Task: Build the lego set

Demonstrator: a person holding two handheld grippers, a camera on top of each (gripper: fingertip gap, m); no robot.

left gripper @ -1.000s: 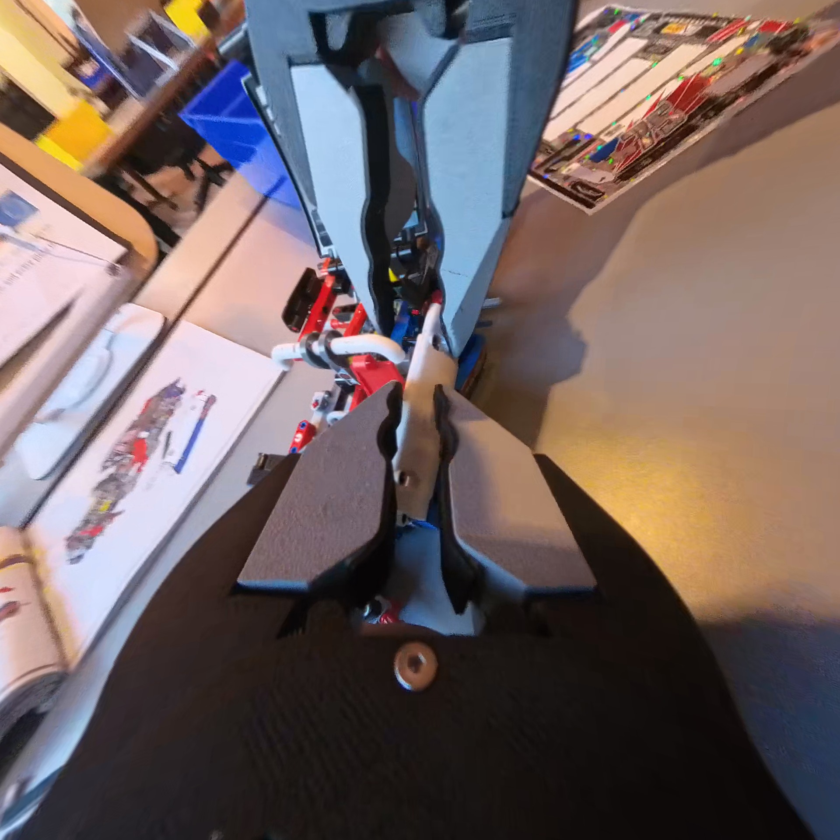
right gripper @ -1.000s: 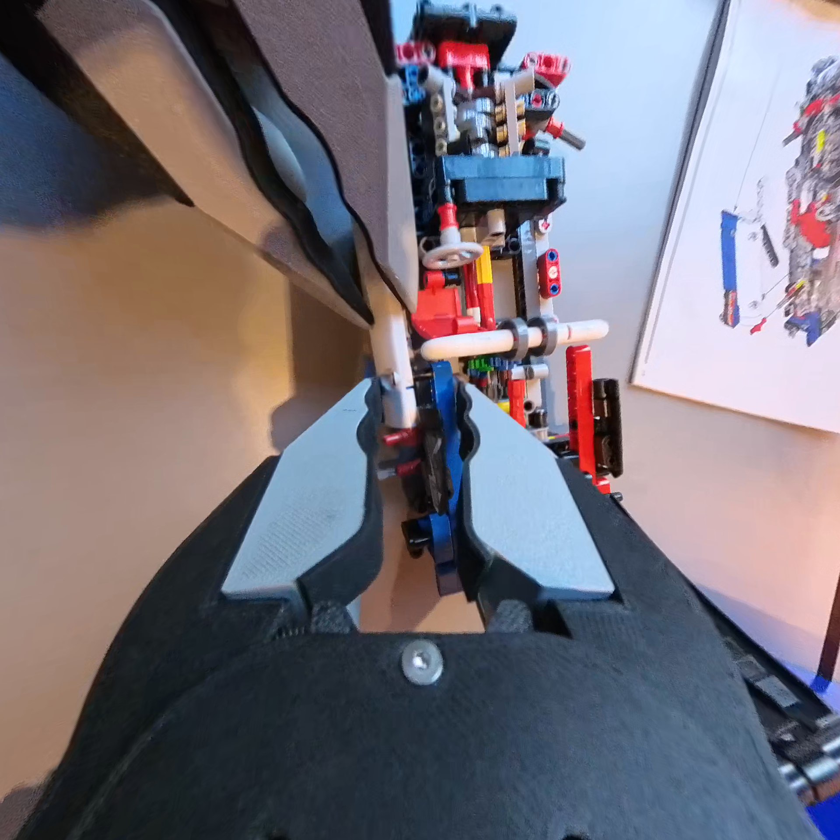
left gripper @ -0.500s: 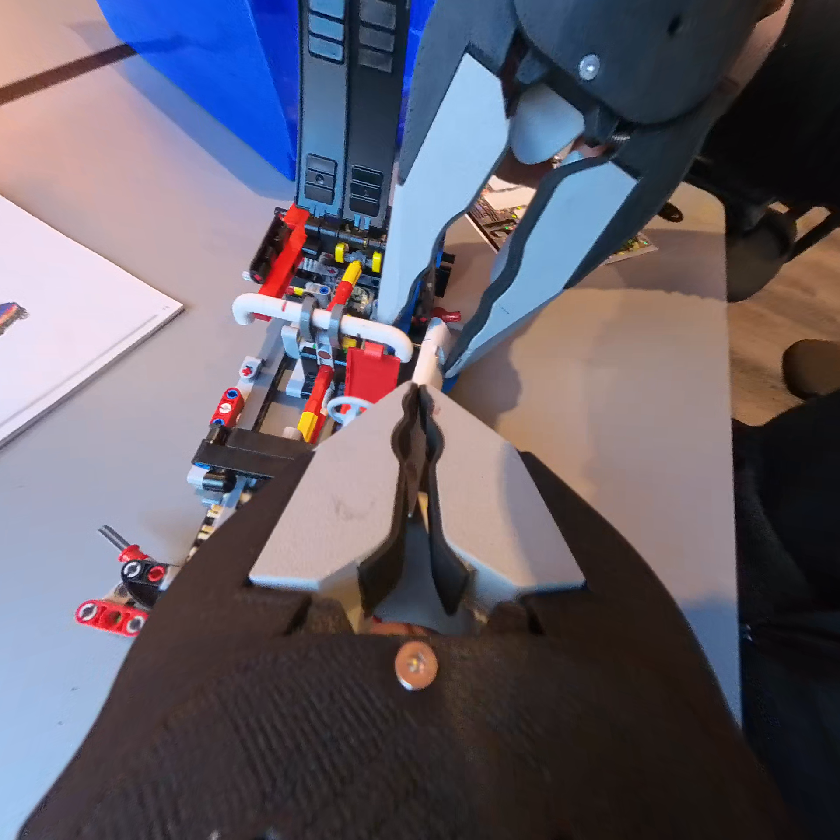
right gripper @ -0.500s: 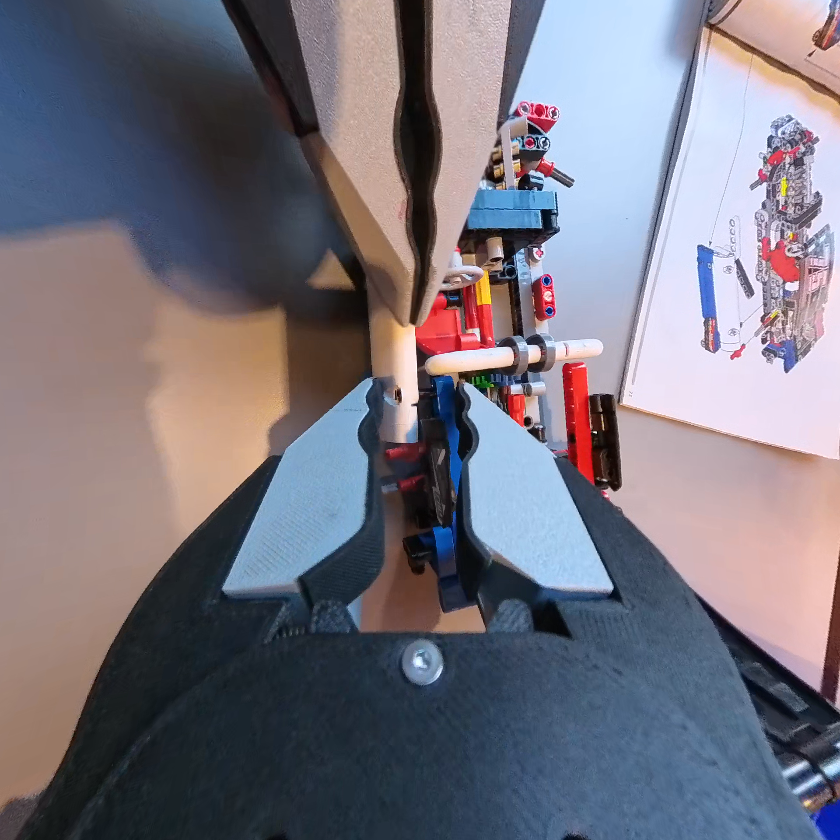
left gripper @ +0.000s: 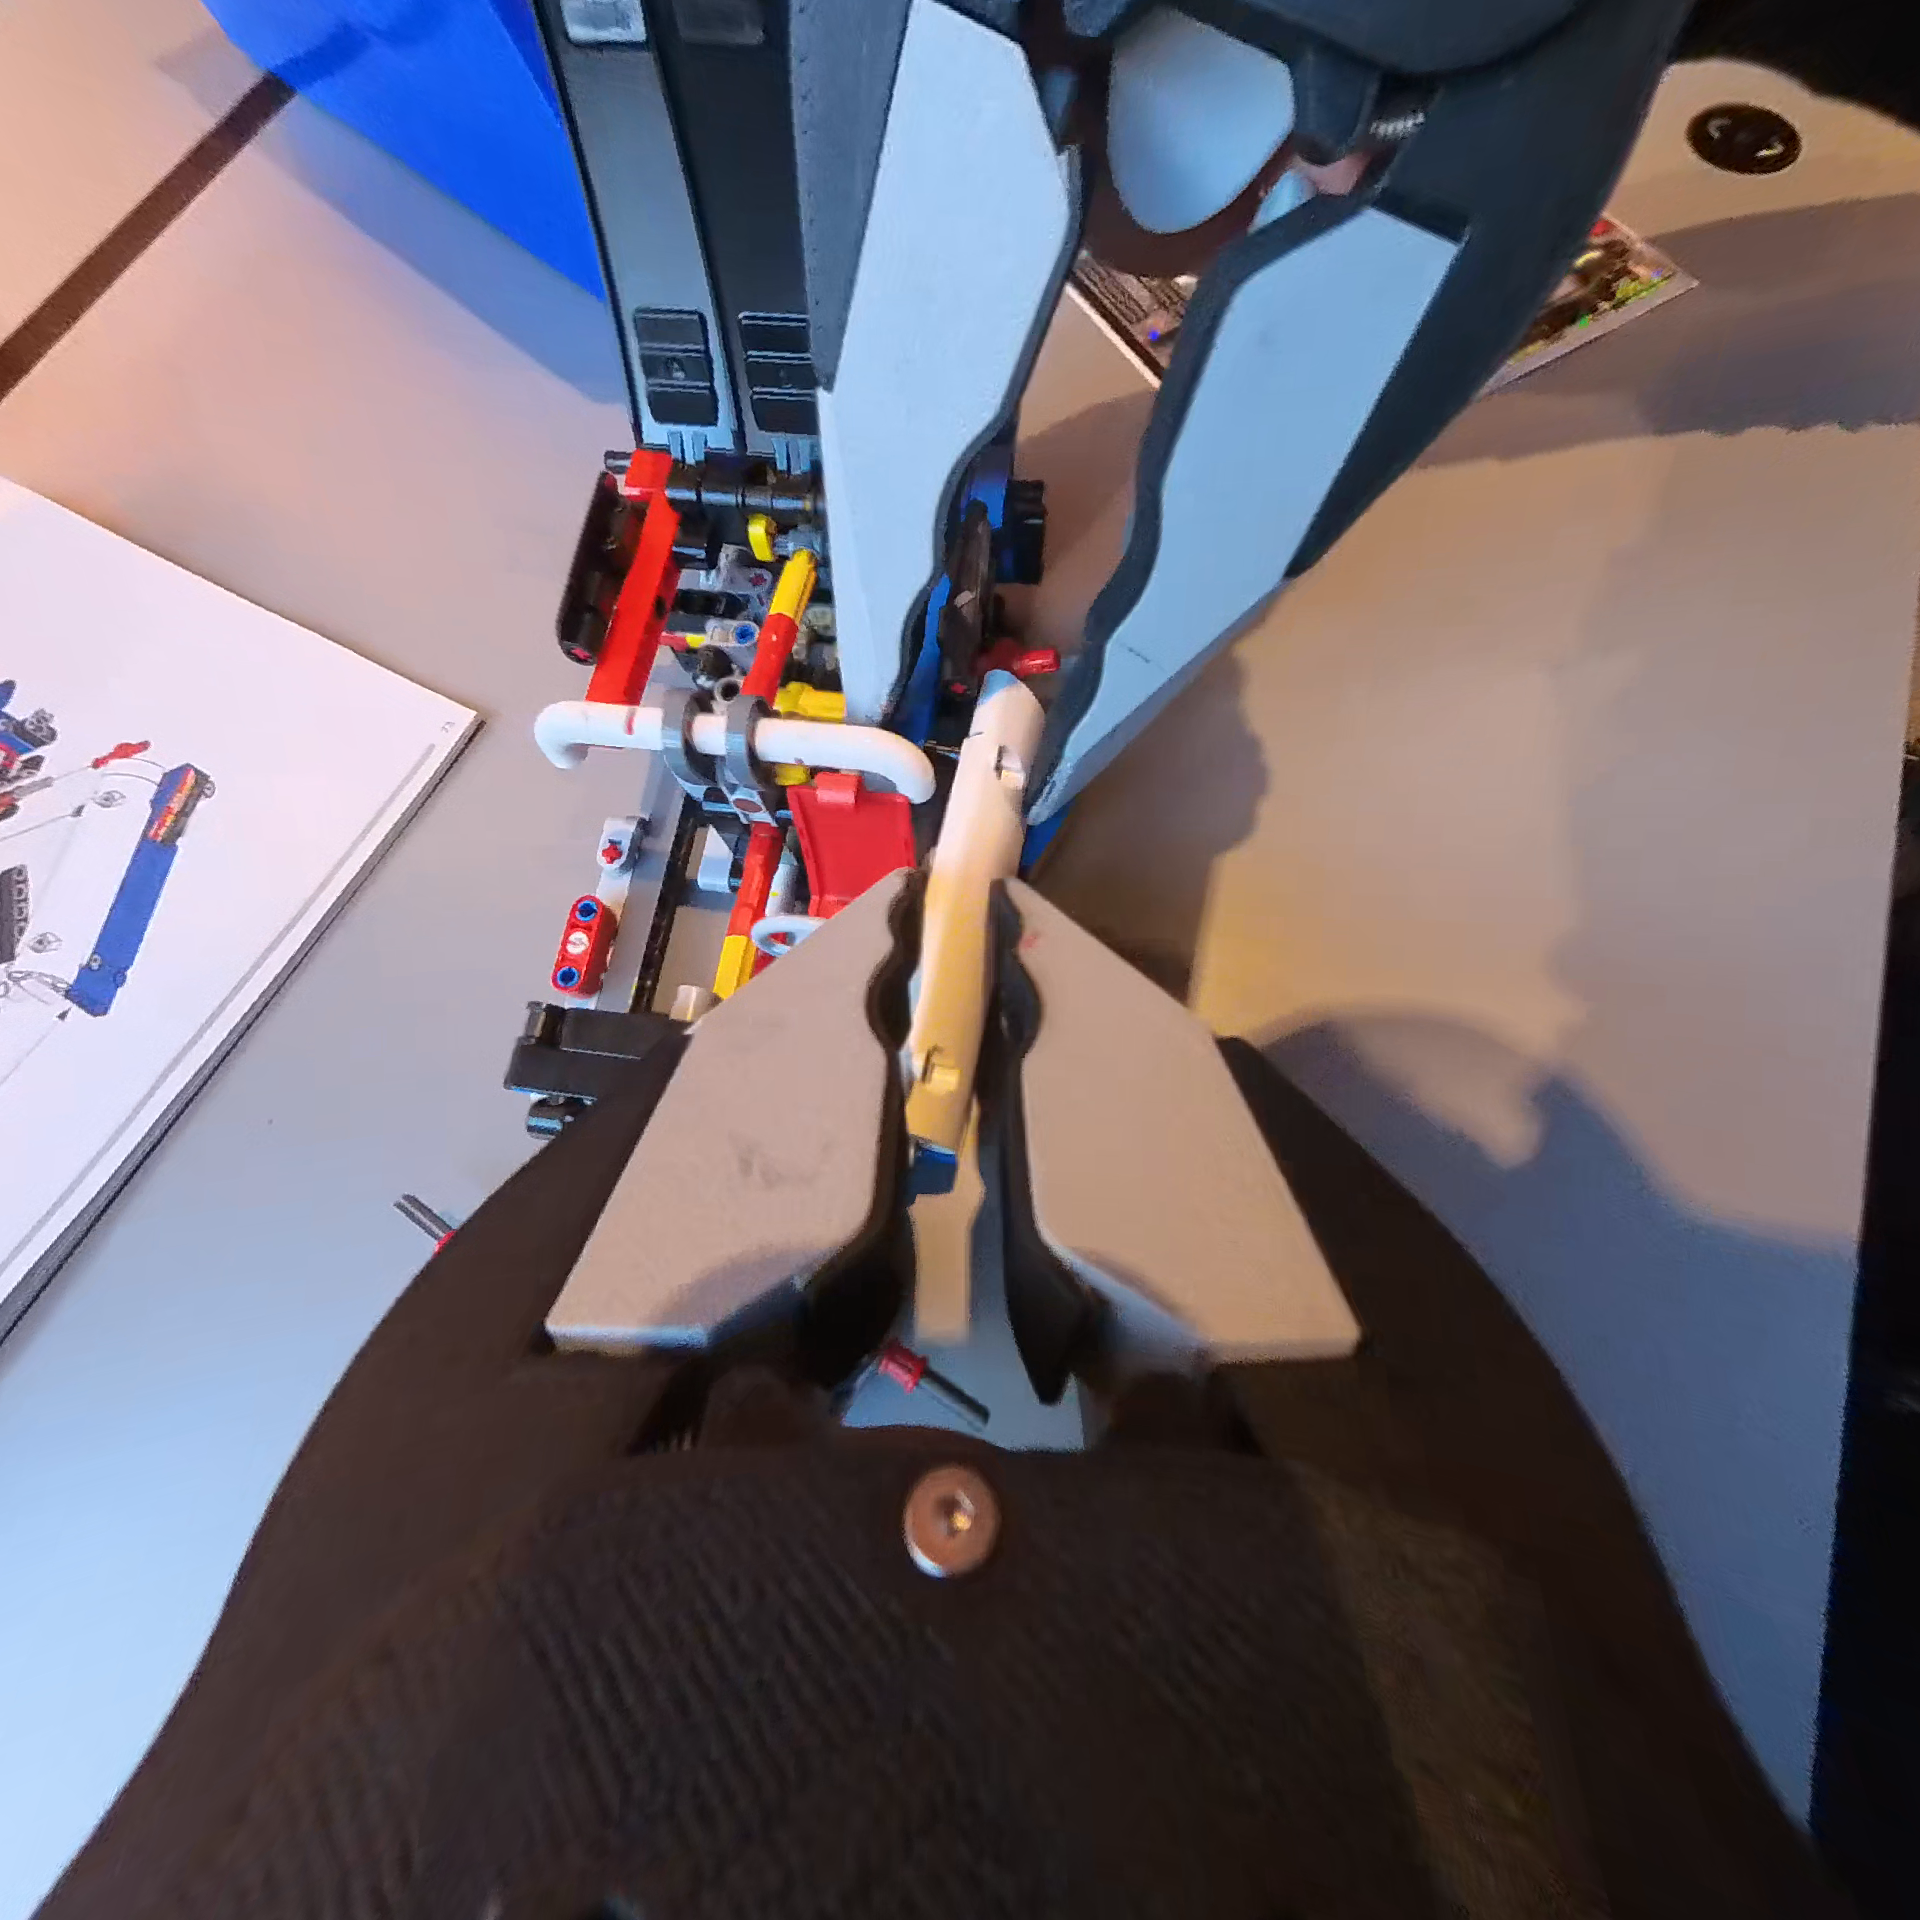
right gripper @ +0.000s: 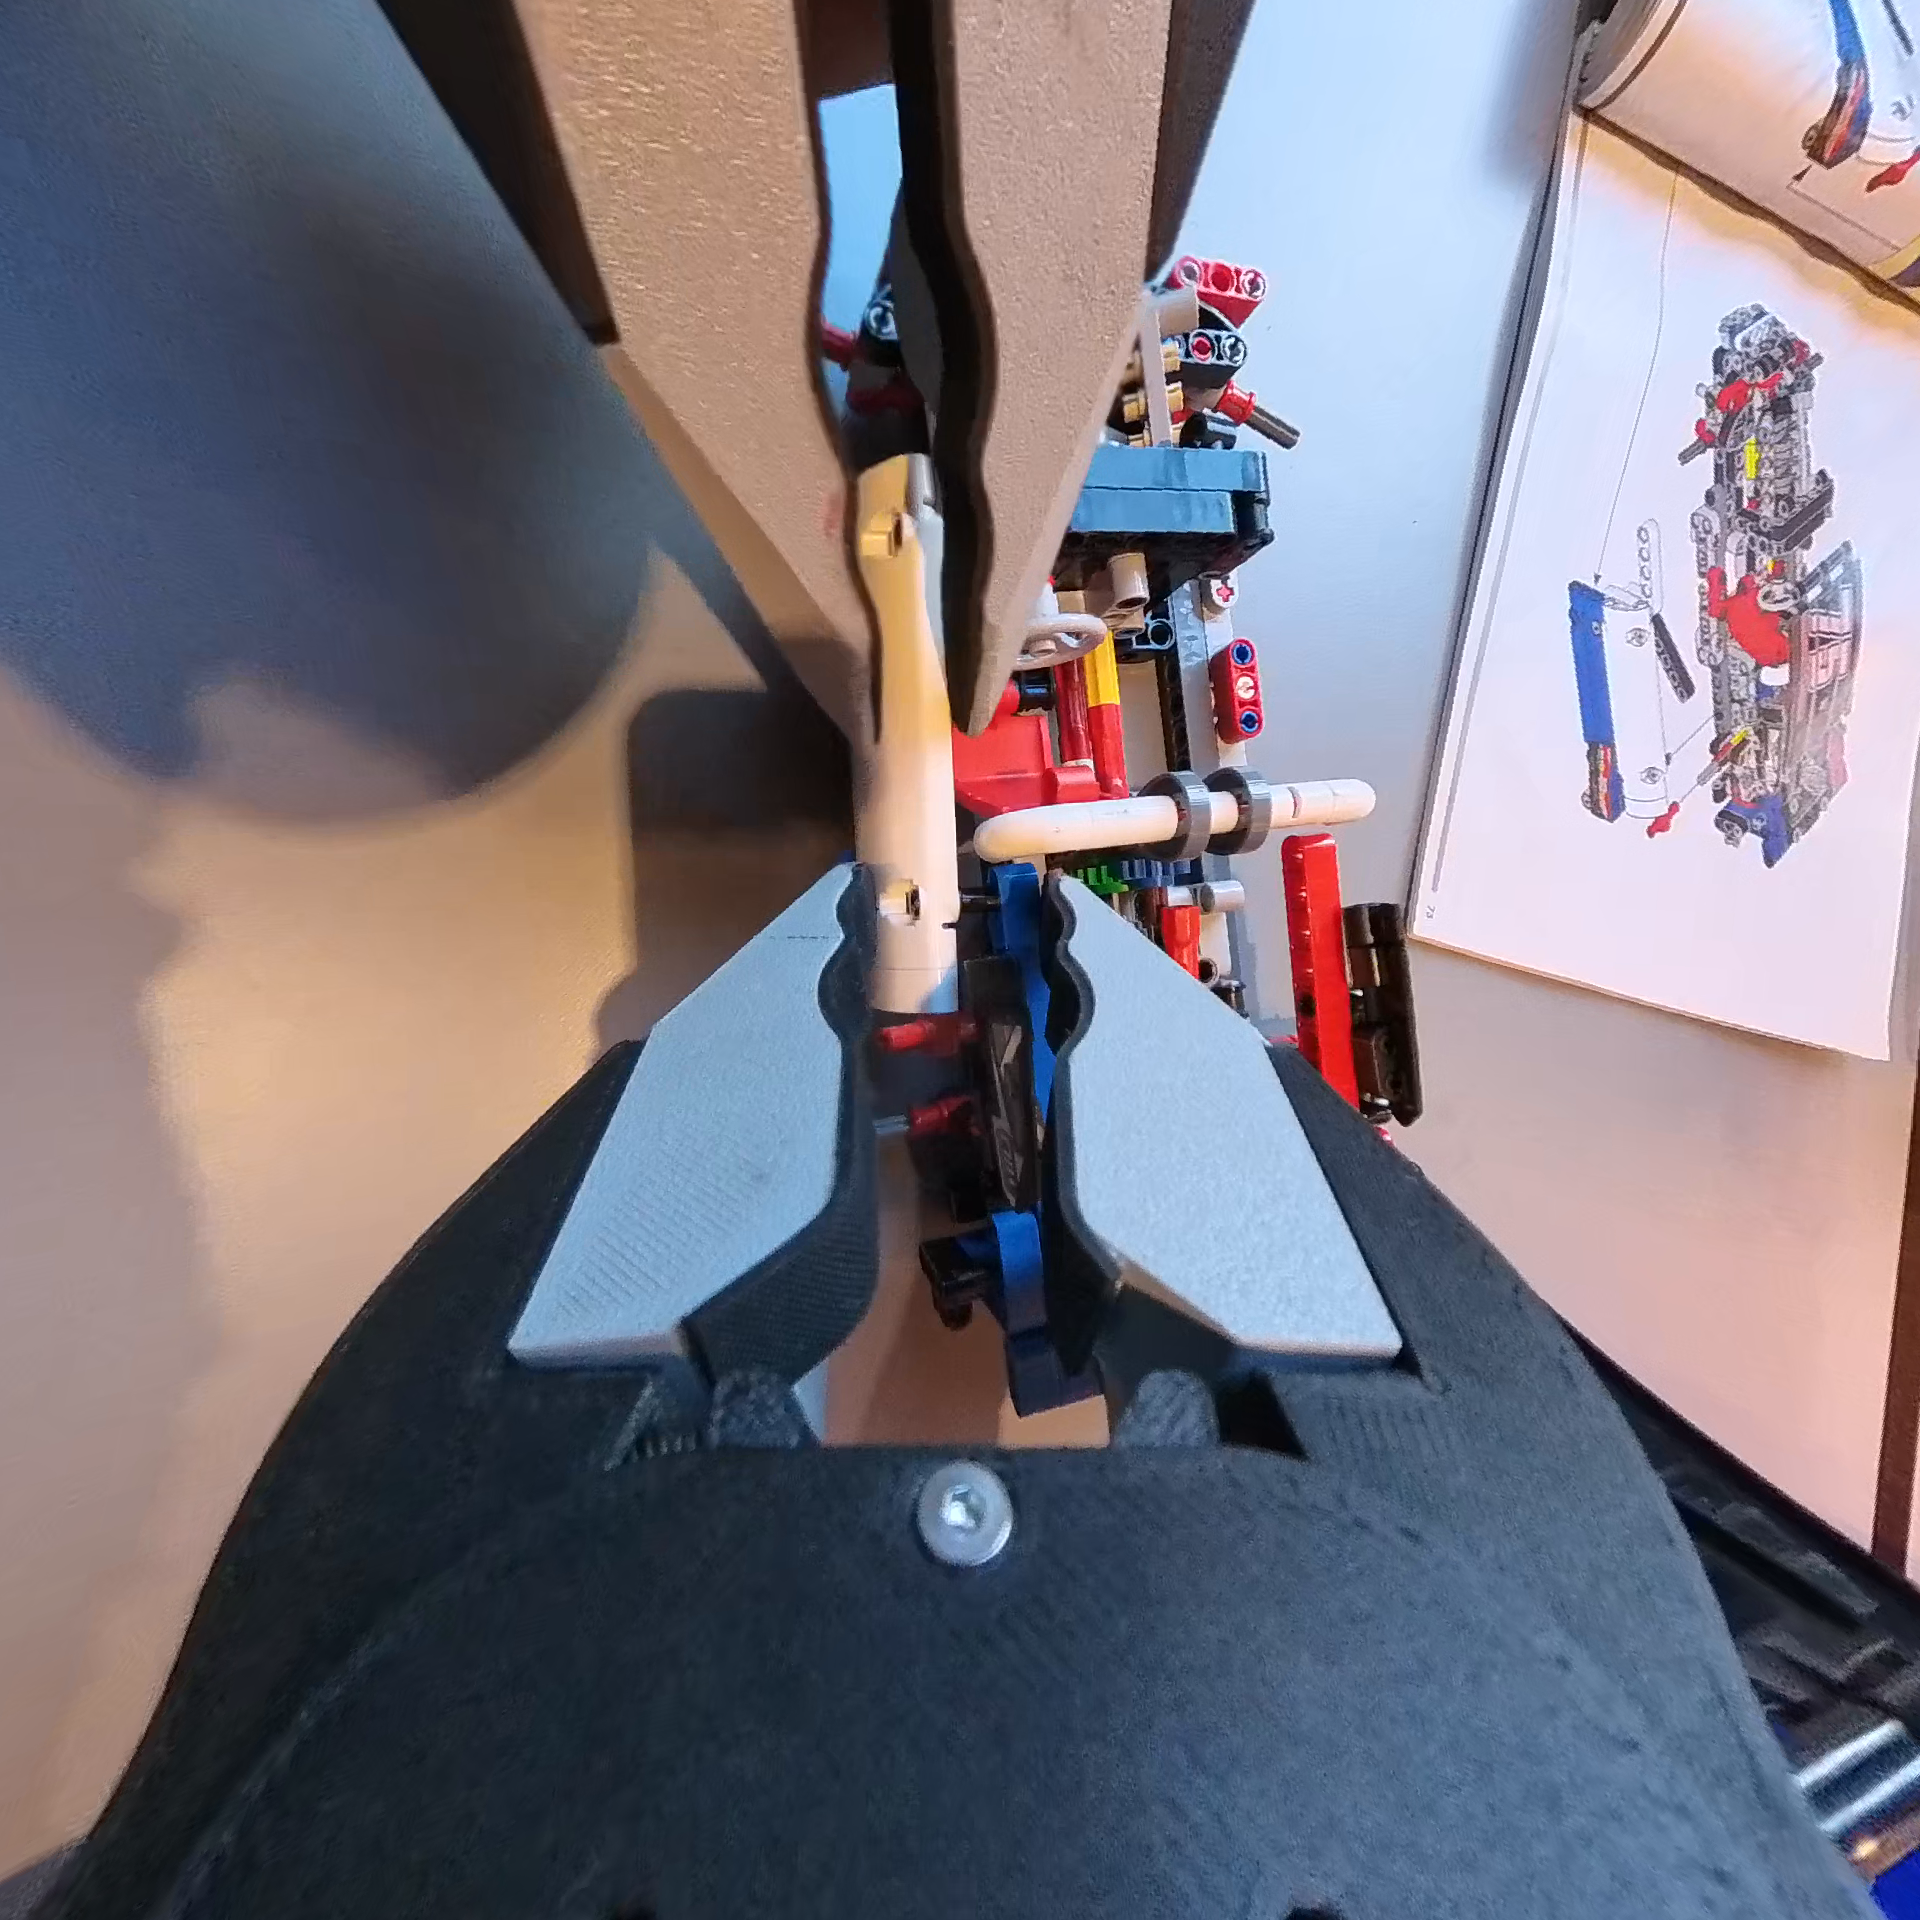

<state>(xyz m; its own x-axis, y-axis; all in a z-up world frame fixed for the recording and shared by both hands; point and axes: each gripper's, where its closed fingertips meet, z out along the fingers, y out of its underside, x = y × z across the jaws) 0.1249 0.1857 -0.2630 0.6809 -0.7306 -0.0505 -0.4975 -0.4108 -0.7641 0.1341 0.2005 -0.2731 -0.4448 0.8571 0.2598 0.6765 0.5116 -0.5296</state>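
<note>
Grey table (left gripper: pixel 1455 831) carries the lego car chassis (left gripper: pixel 727 790), with an open instruction booklet (left gripper: pixel 187 852) lying beside it. With my left gripper (left gripper: pixel 951 935) I pinch a long white panel (left gripper: pixel 971 883) — its fingers are closed on the near part of it. My right gripper (right gripper: pixel 951 904) is clamped around the far end of this white panel together with a blue side piece (right gripper: pixel 1013 1039) of the chassis — both sit between its fingers.

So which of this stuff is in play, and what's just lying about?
In play:
left gripper
right gripper
white panel
blue panel
lego chassis
open manual

Lying about:
blue bin
sticker sheet
loose red pin
</note>
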